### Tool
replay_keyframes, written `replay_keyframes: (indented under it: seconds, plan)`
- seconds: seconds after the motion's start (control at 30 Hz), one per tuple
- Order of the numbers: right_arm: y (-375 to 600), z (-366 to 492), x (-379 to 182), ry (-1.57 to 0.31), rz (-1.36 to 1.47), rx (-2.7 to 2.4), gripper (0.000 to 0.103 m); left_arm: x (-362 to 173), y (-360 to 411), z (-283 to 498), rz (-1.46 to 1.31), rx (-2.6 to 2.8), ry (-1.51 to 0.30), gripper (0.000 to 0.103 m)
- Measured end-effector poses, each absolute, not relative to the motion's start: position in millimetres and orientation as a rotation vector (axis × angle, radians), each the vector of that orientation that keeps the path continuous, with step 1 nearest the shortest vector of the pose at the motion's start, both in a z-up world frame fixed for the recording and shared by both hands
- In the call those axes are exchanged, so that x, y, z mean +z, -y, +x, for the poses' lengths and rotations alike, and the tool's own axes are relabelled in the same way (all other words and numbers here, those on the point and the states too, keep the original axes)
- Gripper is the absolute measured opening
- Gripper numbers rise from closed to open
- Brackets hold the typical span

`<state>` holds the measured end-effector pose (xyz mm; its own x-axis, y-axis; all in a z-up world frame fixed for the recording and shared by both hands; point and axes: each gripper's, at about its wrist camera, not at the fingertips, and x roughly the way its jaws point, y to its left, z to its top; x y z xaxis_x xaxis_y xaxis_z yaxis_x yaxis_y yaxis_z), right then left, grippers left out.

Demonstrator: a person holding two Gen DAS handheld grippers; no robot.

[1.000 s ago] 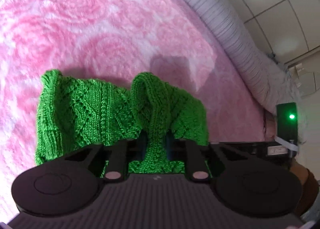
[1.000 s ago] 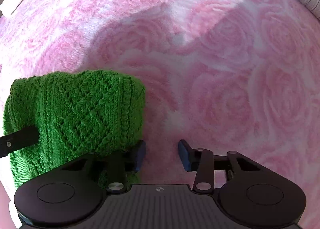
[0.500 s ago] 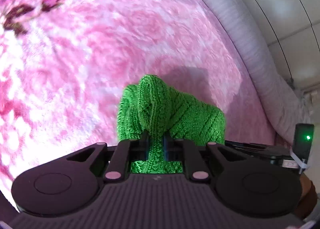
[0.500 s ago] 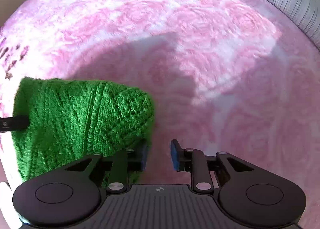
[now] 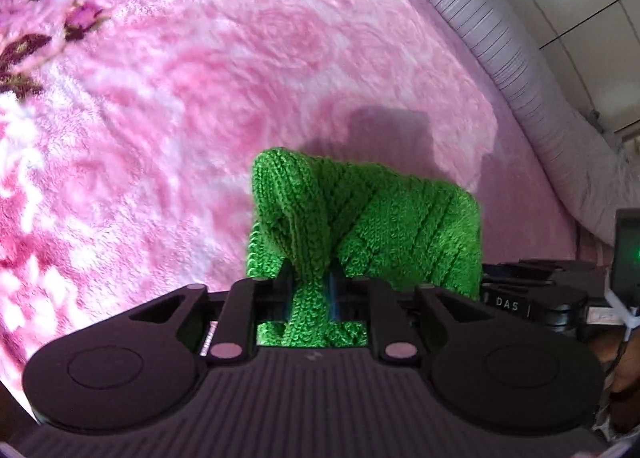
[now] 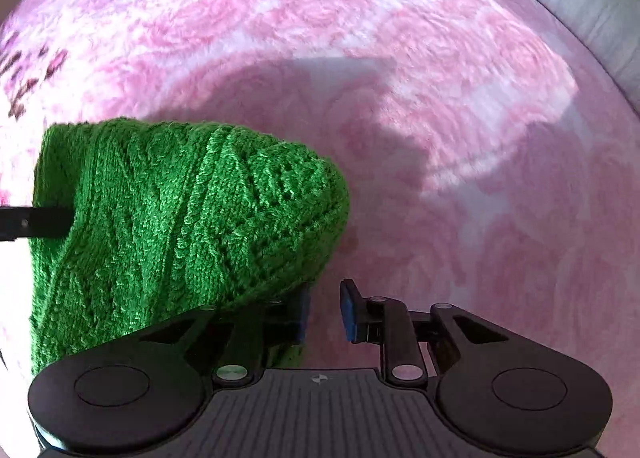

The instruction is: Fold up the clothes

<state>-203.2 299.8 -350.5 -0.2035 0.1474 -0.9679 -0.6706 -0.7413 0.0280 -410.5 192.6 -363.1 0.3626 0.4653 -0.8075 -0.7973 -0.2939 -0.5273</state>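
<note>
Left hand-held gripper (image 5: 311,290) pinching green knit garment (image 5: 372,225); jaws just eased slightly, fabric between them.
Garment bunched, lifted over pink rose-patterned blanket (image 5: 200,97). Right hand-held gripper (image 6: 323,312) jaws narrowly apart, just narrowed, nothing between; garment (image 6: 180,225) at its left.

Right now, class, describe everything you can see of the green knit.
The green knit is a thick, bright green garment of chunky yarn with cable and diamond lace patterns. It is bunched and folded over, hanging above the pink blanket. The left gripper pinches a ridge of it between its jaws, which have just eased slightly. In the right view the knit drapes against the right gripper's left finger, but nothing lies between those narrowing jaws.
</note>
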Motion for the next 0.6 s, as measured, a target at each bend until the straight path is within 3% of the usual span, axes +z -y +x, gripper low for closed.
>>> replay_keyframes:
  seconds: [0.1,0.2,0.47,0.57,0.6]
  plan:
    - [-308,-189,-343,-0.668,-1.47,2.001,0.022,-362,-170,-419,-1.471,1.276,-0.209,0.027]
    - [-308,-165,-332,-0.7,-1.433,2.023,0.022,-362,-130,-418,-1.584,1.266,-0.128,0.028]
    - [-249,-122,-319,-0.817,-1.399,1.96,0.023,-374,-54,-371,-1.737,1.203,-0.125,0.031]
    - [-227,-118,-321,-0.827,-1.397,1.95,0.022,-377,-53,-368,-1.715,1.234,-0.063,0.026]
    - [-222,-118,-322,-0.827,-1.397,1.948,0.022,-377,-54,-369,-1.702,1.243,-0.061,0.01]
